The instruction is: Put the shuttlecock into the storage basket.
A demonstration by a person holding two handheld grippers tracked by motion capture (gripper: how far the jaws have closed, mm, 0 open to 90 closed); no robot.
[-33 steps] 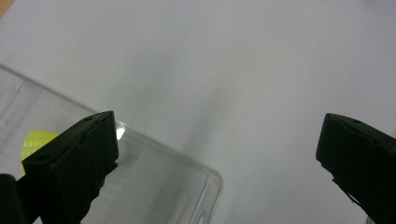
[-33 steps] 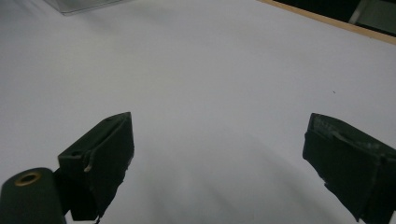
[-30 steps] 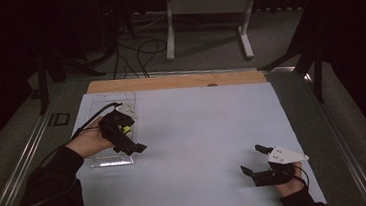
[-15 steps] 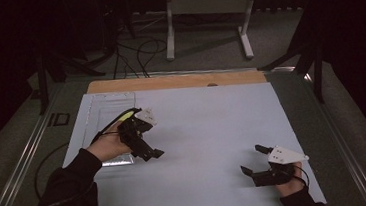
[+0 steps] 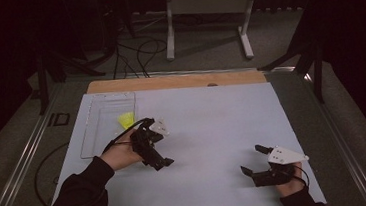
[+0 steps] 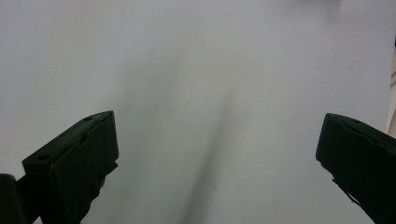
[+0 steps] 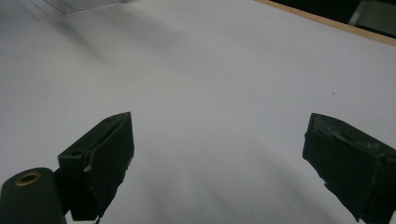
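Now, with both sets of fingers wide and empty, bring your left gripper [image 5: 151, 148] back over the clear tray [image 5: 89, 136], squaring on the yellow piece [image 5: 126, 120], right gripper [image 5: 262, 164] resting.

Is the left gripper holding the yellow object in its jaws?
No. In the left gripper view the jaws stand wide apart over bare white table, and the yellow object lies in the clear tray.
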